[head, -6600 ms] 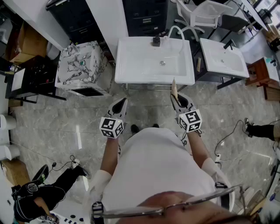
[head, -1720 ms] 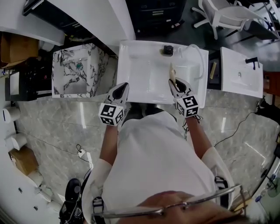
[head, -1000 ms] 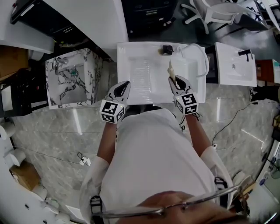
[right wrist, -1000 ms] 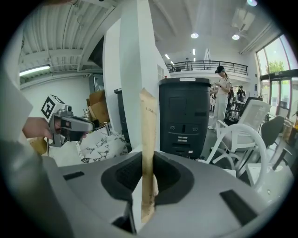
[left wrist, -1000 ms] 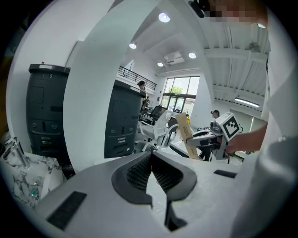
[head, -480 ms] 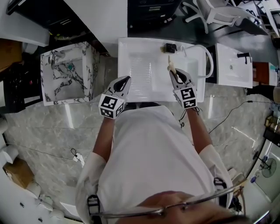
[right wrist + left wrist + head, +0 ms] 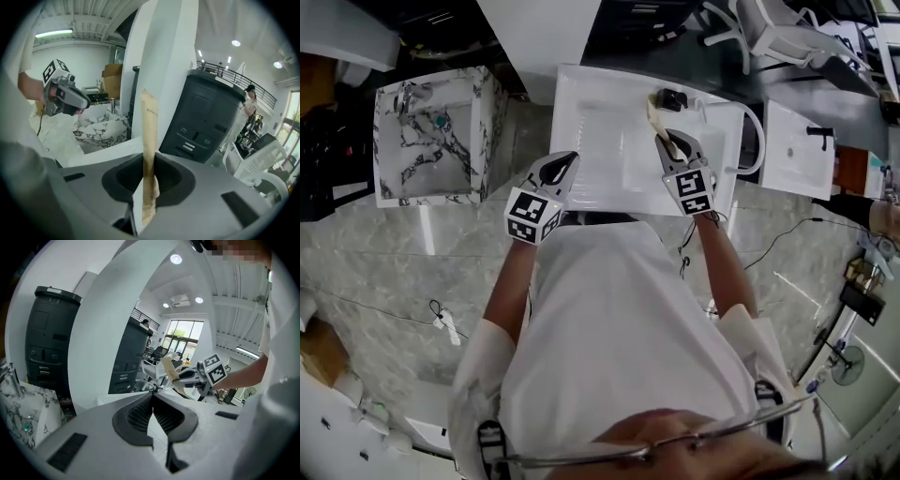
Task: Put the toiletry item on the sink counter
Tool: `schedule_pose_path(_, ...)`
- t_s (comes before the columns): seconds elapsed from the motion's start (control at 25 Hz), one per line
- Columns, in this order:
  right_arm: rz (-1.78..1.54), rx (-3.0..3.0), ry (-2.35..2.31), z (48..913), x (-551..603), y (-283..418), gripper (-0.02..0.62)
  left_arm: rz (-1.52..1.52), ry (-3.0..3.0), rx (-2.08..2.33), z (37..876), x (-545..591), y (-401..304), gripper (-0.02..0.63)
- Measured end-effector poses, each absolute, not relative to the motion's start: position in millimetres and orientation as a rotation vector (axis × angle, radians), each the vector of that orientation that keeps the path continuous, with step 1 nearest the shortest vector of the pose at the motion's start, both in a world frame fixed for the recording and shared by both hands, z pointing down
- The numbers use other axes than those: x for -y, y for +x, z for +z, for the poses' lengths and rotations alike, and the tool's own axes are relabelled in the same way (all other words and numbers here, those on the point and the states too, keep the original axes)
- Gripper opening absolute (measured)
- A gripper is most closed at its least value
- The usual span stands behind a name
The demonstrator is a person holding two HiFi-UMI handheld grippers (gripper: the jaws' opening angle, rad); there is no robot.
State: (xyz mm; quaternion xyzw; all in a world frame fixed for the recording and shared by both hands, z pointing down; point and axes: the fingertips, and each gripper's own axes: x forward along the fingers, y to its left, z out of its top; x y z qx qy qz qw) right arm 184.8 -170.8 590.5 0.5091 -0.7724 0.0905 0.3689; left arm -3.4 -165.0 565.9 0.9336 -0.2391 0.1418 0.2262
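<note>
Half the tube (image 7: 149, 126) hides within right gripper's (image 7: 672, 143) jaws.

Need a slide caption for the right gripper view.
Right gripper pinching a slim tan packet upright, white sink counter behind it.

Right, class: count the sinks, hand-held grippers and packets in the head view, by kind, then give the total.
White sinks: 2
Marbled sink: 1
Grippers: 2
Tan packet: 1
Total: 6
</note>
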Motion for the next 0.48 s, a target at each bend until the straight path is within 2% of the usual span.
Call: schedule_pose_path(0.48,0.11,1.915,1.057,645,214,176,0.063,0.401,2.534,0.676,578,172,-5,0.005)
